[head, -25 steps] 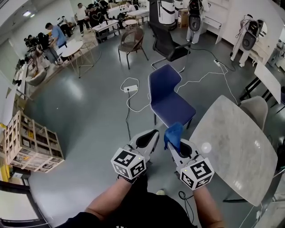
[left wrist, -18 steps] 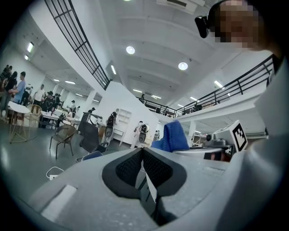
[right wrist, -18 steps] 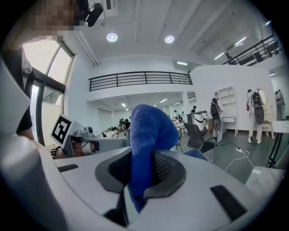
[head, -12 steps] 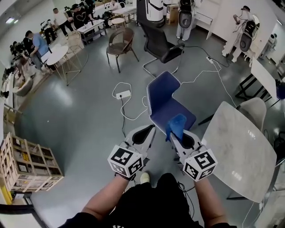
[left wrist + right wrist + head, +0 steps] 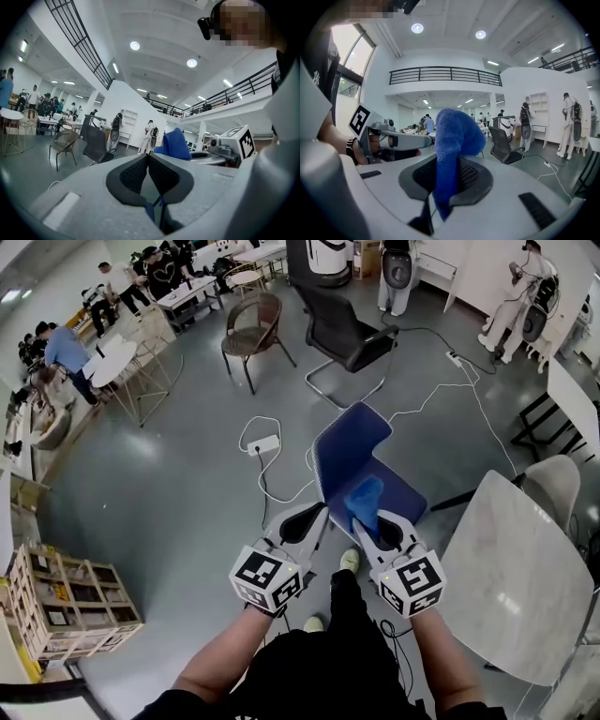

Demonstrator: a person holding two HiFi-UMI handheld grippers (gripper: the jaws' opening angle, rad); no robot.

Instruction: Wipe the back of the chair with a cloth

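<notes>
Gripping a blue cloth in the right gripper, jaws pinched shut on its middle. Running long axis along the jaws: bunched end poking past the tips, forward toward the blue chair, short tail hanging below the pads. Overlapping the chair's seat in the head view; cannot tell whether touching it.

Holding the left gripper just beside the right, jaws pressed together, nothing between them. Reaching forward and down with both forearms, close to parallel, marker cubes on top, tips aimed at the chair. Standing on a glossy grey floor, one pale shoe just below the seat's near edge.

Facing the chair from its seat side: backrest upright on the far side, seat nearer and angled to the lower right.

To the right, near the chair, a marble-look table with a pale grey chair at its far edge. To the lower left, well apart, a wooden crate shelf. Just beyond the blue chair, a white power strip with cables looping across the floor.

Farther off, a black office chair and a brown wicker chair. At the far left, people round tables. White walls, round ceiling lights and a railed mezzanine in both gripper views.
</notes>
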